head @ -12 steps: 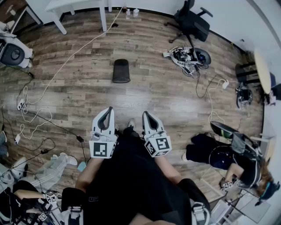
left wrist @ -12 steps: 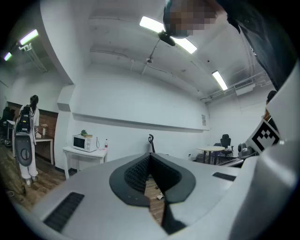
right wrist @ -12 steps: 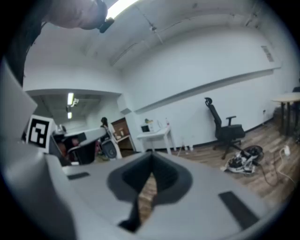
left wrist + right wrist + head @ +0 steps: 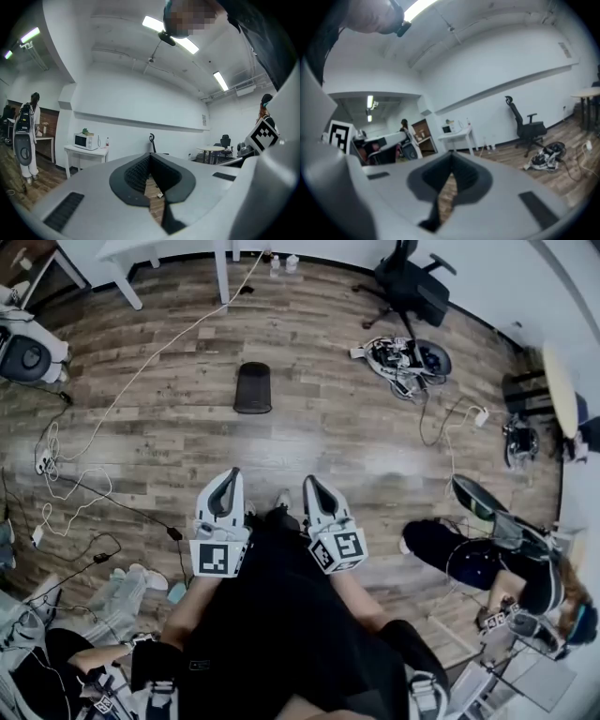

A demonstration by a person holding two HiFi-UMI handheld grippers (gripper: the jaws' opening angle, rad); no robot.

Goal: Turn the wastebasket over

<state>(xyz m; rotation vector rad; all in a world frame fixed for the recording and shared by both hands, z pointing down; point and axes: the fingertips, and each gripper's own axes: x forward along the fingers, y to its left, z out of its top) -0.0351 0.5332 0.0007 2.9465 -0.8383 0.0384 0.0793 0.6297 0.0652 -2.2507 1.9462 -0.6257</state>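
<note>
Wood-plank floor all around me, with cables trailing over a lot of it. Both tongs were out in front of my lap, side by side with a gap between them, marker cubes facing up at me. The left tongs were clenched tight with nothing in them, held about level. The right tongs were the same deal, jaws pressed together and empty, tipped a touch downward, so only a sliver of floor showed behind the pads. The wastebasket, a dark mesh one, sat well ahead of both tongs and slightly left of the left one, out on open floor and touching nothing. I honestly couldn't tell which end was up from where I stood. A long white cable ran diagonally past its left side toward the far wall. Further off to the right was a black office chair with a heap of gear on the floor just in front of it. Over by the far wall, the left tongs' camera caught a white table with a microwave on top. Somebody in dark clothes was down on the floor off to my right.
</note>
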